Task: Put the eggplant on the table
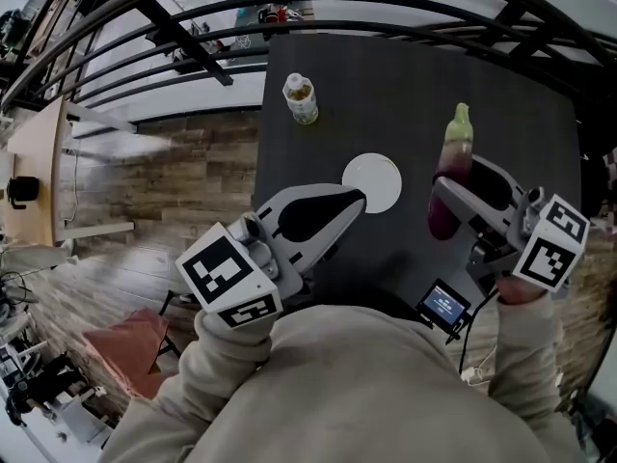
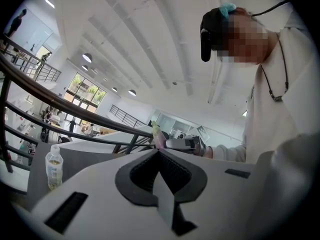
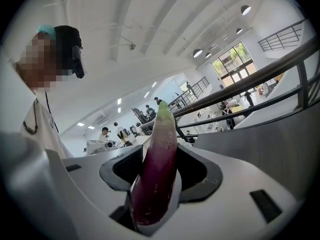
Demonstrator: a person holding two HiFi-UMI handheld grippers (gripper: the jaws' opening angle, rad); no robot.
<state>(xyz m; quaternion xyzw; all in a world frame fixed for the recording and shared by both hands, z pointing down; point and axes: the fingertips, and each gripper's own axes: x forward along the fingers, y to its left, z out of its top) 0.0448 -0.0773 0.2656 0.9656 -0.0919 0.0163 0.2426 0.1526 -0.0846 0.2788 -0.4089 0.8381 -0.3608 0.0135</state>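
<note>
- The right gripper [image 1: 445, 199] has its jaws spread wide and clamped on the long purple eggplant with a pale green tip [image 1: 453, 162]. It is held over the dark grey matte table [image 1: 521, 95], right of the round white plate [image 1: 372, 182].
- The left gripper [image 1: 357, 201] has its jaws pressed together, empty.
- The glossy, tapering skin could slide through the pads. If let go too high, the rounded body might roll.

Wearing a pale beige sweatshirt [image 1: 366, 394] with long sleeves [image 1: 236, 355]
Showing light grey shells and black ribbed pads on the left gripper [image 1: 359, 201] and right gripper [image 1: 451, 183], each bearing a white cube [image 1: 227, 278] of black square markers (one per gripper); sporting a black head camera [image 2: 210, 31] with a teal patch on top and a thin dark cord [image 2: 272, 86] at the neck.
</note>
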